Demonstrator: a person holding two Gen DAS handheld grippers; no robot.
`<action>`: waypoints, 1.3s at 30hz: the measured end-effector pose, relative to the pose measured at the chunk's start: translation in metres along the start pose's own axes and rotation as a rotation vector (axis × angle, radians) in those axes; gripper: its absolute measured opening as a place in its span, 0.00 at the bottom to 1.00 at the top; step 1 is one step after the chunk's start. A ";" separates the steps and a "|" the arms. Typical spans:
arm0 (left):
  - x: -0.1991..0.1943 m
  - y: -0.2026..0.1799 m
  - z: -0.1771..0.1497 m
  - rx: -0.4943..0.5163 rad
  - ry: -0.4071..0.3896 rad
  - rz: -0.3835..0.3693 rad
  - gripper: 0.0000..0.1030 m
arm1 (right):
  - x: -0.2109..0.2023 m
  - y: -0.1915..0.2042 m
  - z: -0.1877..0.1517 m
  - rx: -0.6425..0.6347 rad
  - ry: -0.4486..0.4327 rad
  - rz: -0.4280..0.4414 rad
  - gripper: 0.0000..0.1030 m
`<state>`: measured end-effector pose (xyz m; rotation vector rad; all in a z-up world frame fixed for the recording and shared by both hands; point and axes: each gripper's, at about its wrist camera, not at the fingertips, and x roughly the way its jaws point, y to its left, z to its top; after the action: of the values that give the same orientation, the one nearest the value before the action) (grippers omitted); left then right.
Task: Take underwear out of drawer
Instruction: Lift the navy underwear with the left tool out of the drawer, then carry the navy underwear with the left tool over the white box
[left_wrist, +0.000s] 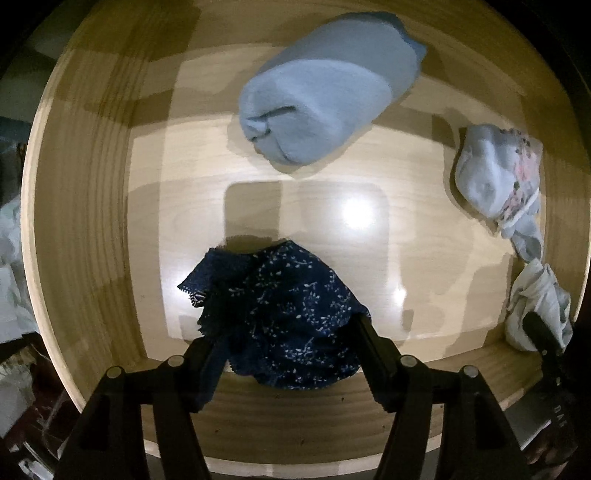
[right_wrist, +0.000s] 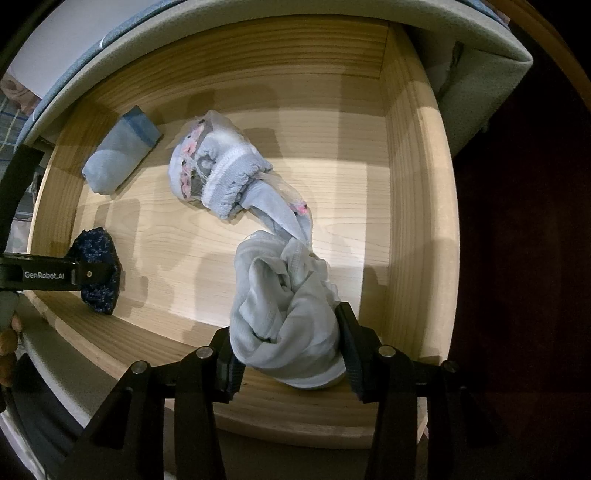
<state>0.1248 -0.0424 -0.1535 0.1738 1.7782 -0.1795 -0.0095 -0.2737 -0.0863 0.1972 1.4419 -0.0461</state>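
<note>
**Two grippers over an open wooden drawer**

Left gripper (left_wrist: 284, 354) spread wide around navy floral underwear (left_wrist: 280, 314) near the drawer (right_wrist: 417, 155) front wall. Right gripper (right_wrist: 288, 354) clamps pale grey underwear (right_wrist: 284, 314) (bunched) beside that wall. A blue roll (left_wrist: 325, 88) and floral bundle (right_wrist: 218, 170) lie farther back.

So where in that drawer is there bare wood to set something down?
The middle is bare, between the dark blue underwear, blue roll and flowered bundle. The far right corner of the drawer is free too. It is crowded around the pale grey underwear.
</note>
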 end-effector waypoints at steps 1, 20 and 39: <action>-0.002 -0.001 0.000 0.008 -0.009 0.009 0.59 | 0.000 0.000 0.000 0.001 0.000 0.001 0.41; -0.063 0.001 -0.041 0.018 -0.109 0.003 0.31 | 0.001 0.001 0.000 0.001 0.000 -0.003 0.41; -0.180 -0.005 -0.092 0.153 -0.481 0.009 0.31 | 0.001 0.001 0.001 0.002 -0.001 -0.005 0.41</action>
<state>0.0740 -0.0313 0.0421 0.2278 1.2847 -0.3228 -0.0087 -0.2727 -0.0875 0.1952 1.4415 -0.0523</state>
